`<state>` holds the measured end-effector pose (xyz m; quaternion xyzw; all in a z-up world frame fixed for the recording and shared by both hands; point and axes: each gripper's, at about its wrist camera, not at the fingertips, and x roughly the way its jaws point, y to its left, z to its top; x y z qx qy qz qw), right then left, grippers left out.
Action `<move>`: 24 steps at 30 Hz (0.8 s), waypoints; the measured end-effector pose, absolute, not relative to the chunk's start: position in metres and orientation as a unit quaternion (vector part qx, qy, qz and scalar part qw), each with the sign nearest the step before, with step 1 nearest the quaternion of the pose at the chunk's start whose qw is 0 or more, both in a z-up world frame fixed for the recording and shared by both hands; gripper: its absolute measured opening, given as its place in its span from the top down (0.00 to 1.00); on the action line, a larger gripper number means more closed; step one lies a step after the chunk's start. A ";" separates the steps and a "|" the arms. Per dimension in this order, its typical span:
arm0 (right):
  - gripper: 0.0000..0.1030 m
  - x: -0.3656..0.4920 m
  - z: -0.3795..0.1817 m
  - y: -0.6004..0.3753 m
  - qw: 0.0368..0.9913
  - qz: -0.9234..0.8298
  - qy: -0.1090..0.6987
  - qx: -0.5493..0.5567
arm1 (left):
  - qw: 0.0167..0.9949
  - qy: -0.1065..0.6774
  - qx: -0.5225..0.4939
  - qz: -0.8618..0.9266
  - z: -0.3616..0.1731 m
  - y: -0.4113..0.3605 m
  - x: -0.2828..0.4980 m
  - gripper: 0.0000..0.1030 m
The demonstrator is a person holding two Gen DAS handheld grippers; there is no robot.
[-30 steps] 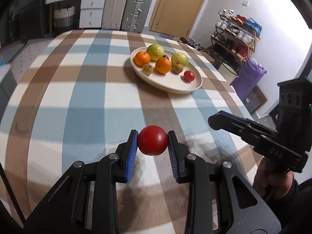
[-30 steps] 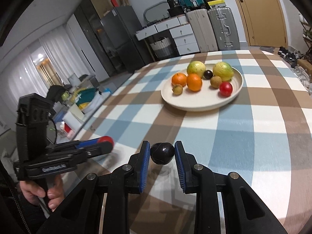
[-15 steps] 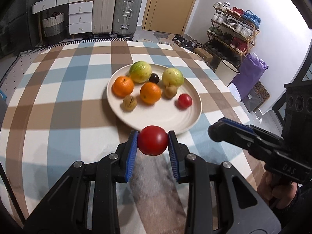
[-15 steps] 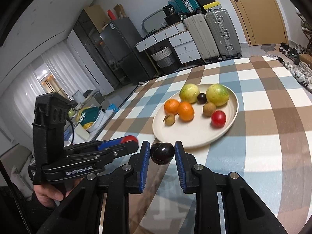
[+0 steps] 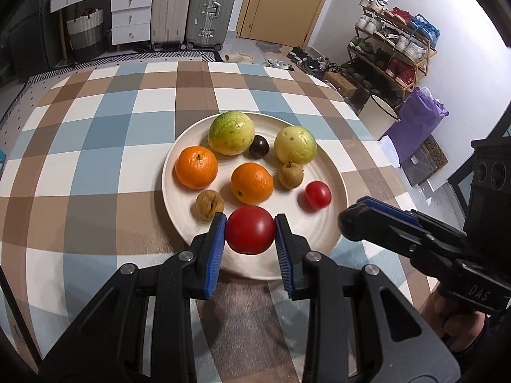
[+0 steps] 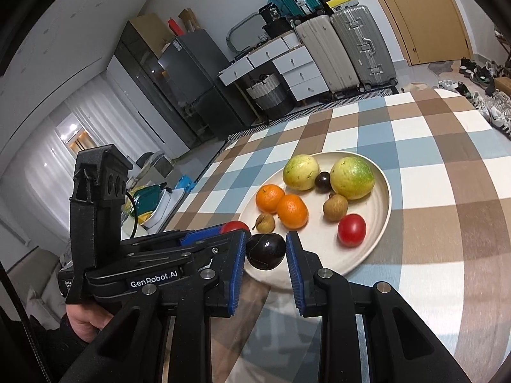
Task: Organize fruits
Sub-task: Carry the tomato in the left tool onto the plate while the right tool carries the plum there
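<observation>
left gripper (image 5: 250, 234) clamps a glossy red tomato (image 5: 250, 229); right gripper (image 6: 266, 250) clamps a dark plum (image 6: 265, 251).

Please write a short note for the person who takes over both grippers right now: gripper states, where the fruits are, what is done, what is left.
Left gripper: shut on a red tomato, over the near rim of the plate.
Right gripper: shut on a dark plum, also at the plate's near edge.
Done: two guavas, two oranges, a plum, a tomato and two small brown fruits lie on the plate.
Left: set down both held fruits on the plate, then release.
</observation>
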<state>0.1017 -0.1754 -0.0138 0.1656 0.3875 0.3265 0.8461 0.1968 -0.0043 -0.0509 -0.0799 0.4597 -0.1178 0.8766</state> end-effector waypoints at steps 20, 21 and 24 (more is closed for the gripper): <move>0.74 0.144 -0.040 -0.161 0.834 0.311 0.428 0.156 | 0.862 0.485 -0.083 -0.118 -0.072 -0.008 0.222 0.73; 0.74 0.144 -0.040 -0.161 0.834 0.310 0.428 0.155 | 0.862 0.486 -0.083 -0.117 -0.072 -0.008 0.222 0.73; 0.74 0.146 -0.043 -0.158 0.835 0.308 0.431 0.150 | 0.863 0.484 -0.086 -0.115 -0.073 -0.007 0.223 0.73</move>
